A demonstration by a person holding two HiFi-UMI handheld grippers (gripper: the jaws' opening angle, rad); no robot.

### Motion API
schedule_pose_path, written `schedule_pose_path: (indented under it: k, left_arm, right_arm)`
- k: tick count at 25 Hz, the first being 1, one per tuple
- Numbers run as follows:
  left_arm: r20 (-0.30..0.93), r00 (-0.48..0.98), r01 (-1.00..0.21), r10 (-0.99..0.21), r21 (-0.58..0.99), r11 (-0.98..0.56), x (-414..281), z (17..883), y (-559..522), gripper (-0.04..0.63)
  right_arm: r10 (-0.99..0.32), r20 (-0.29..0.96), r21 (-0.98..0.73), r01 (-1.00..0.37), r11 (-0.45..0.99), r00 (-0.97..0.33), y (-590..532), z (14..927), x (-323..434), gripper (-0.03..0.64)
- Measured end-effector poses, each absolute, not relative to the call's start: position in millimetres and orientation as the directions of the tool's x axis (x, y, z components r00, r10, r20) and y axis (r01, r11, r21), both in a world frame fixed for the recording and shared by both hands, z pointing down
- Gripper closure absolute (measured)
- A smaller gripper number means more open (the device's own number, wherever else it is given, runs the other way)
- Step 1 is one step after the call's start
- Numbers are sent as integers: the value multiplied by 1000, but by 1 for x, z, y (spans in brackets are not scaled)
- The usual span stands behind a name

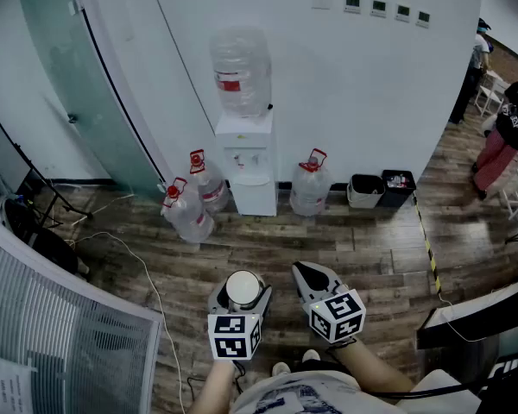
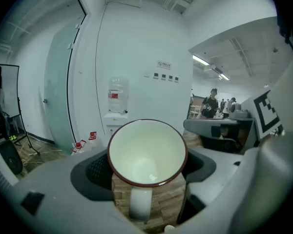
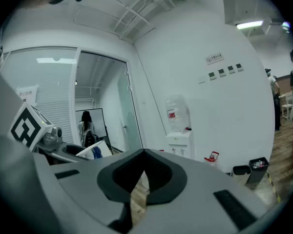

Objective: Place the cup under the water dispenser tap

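L gripper (image 1: 242,296) jaws wide, clamped on white cup (image 2: 146,152), handle at 6. R gripper (image 1: 311,276) jaws together, empty. Water dispenser (image 1: 246,158) at 12, well apart.

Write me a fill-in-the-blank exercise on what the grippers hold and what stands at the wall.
1. The left gripper is shut on a white ___ with a dark red rim.
2. The right gripper holds nothing; its jaws are ___.
3. The water dispenser carries a large clear ___ on top.
4. Beside it stand ___ spare bottles with red caps.

Missing words: cup; shut; bottle; three.
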State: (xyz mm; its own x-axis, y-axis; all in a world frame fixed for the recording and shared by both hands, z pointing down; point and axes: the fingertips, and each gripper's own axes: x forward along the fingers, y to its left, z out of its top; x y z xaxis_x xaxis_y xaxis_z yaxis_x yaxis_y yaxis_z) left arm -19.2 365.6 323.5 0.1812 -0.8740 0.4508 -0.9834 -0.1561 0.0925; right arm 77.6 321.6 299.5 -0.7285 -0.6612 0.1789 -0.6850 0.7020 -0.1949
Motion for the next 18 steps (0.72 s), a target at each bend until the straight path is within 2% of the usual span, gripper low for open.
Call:
schedule_pose_path:
  k: [18]
  left_arm:
    - [461,130,-991,-878,70,-111,22,322,331,161]
  right_arm:
    - [-653,170,-223,-674,704,-738,285,299,134,597]
